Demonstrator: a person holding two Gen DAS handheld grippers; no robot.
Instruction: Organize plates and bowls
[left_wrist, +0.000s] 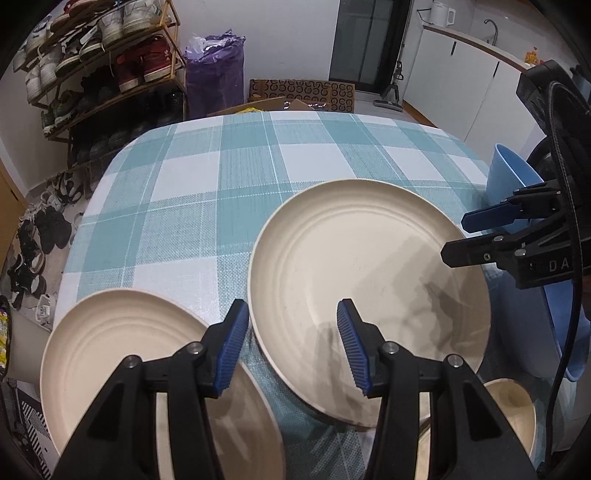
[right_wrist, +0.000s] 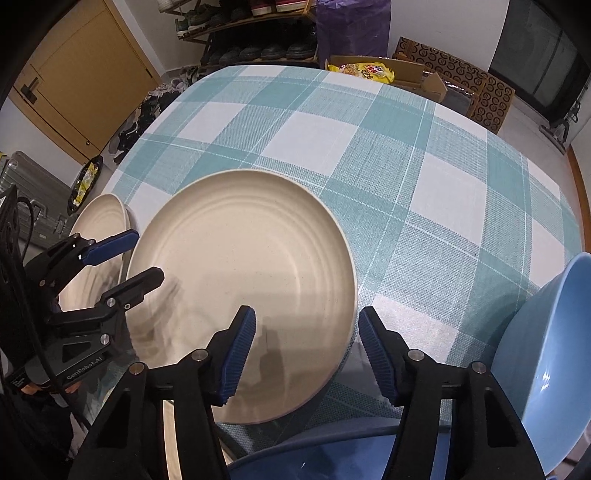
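Straddling cream plate (right_wrist: 240, 280) rim ungripped: right tool (right_wrist: 306, 354); left tool (left_wrist: 291, 347) likewise released.

Shoe rack (left_wrist: 99, 70) (crowded), white walls (left_wrist: 288, 33)

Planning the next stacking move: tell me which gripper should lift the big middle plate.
Either, probably: the left gripper and the right gripper, both open, straddle opposite edges of the plate, so I would lift it with both.
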